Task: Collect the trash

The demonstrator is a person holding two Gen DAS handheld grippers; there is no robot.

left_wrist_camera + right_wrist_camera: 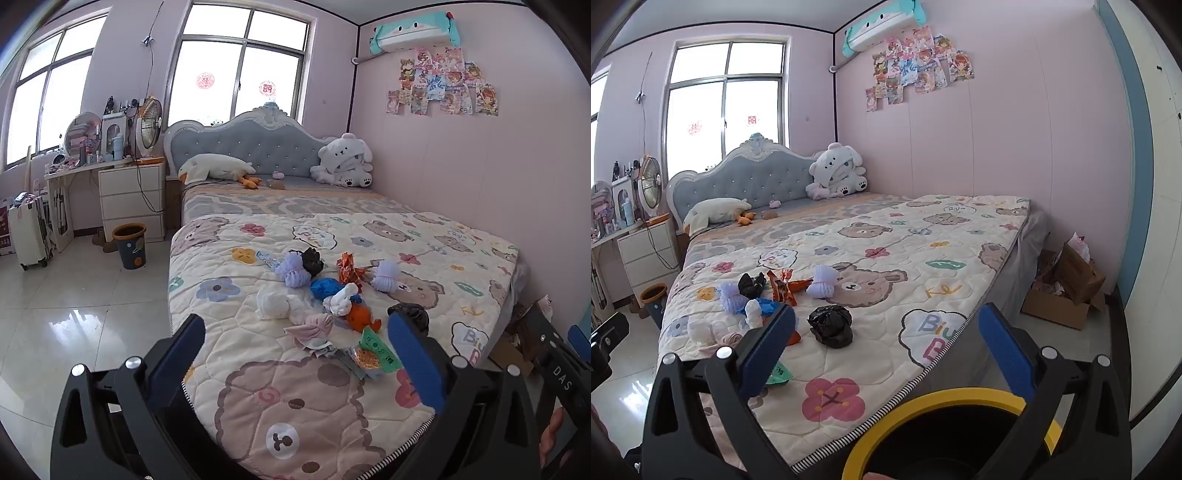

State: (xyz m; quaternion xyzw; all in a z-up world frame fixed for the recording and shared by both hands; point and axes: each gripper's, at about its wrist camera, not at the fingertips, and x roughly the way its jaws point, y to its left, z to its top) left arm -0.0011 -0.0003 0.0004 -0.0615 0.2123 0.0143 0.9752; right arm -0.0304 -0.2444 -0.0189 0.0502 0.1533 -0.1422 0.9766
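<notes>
Trash (325, 295) on the quilt (258, 406) looks light, soft, crinkly; pinch any bunched fold. Left gripper (299, 354) and right gripper (886, 343) both spread, empty.

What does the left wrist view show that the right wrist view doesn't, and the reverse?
Only the left wrist view shows the white suitcase on the floor and the orange crumpled bag in full. Only the right wrist view shows the yellow-rimmed bin below the right gripper and the whole cardboard box. Both show the bed quilt with the trash pile, including the black bag, and open grippers; left gripper.
</notes>
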